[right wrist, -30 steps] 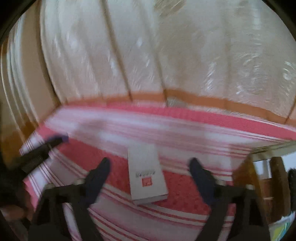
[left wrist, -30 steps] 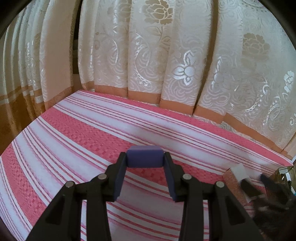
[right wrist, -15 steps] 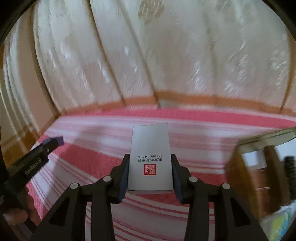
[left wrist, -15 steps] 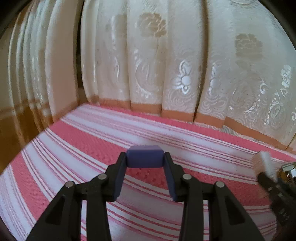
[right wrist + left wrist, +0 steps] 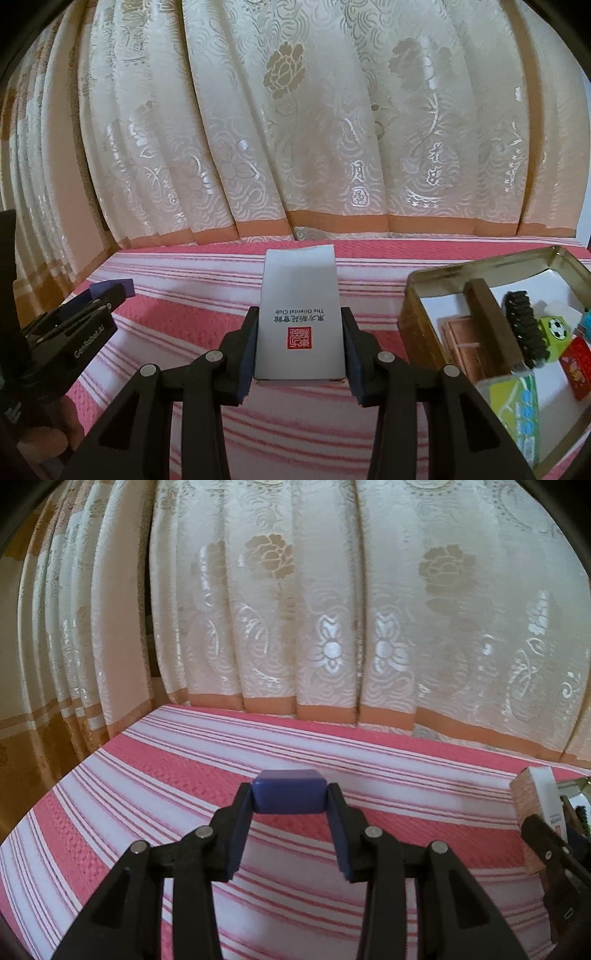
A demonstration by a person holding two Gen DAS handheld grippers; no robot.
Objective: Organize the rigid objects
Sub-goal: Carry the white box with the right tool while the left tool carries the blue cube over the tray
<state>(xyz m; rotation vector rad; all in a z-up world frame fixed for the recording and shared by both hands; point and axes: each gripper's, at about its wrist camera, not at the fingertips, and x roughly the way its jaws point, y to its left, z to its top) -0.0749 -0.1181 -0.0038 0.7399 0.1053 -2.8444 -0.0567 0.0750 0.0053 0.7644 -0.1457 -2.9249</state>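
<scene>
We hold one thing in each hand. The left tongs (image 5: 290, 805) are closed on a blue block (image 5: 289, 792), which sits between the tips in the middle of the left view. The right tongs (image 5: 299, 345) grip a white box (image 5: 300, 325) by its long sides; it stands in the centre of the right view, with its far end pointing to the curtain (image 5: 295, 129). Both things hang above the striped cloth (image 5: 184, 325), not touching it.

The tin (image 5: 413, 295) at the right of the right view is, we judge, the place for them. It is open and already holds several small things, so free space is limited.

To do this step well, we should bring the box over the tin first, because it is the bigger thing and the tin is just beside it. We should lower it flat into a bare part, not on the rim, and open the tongs only when it rests. The block can follow into a remaining gap. The two tongs are near each other, so we move one at a time.
</scene>
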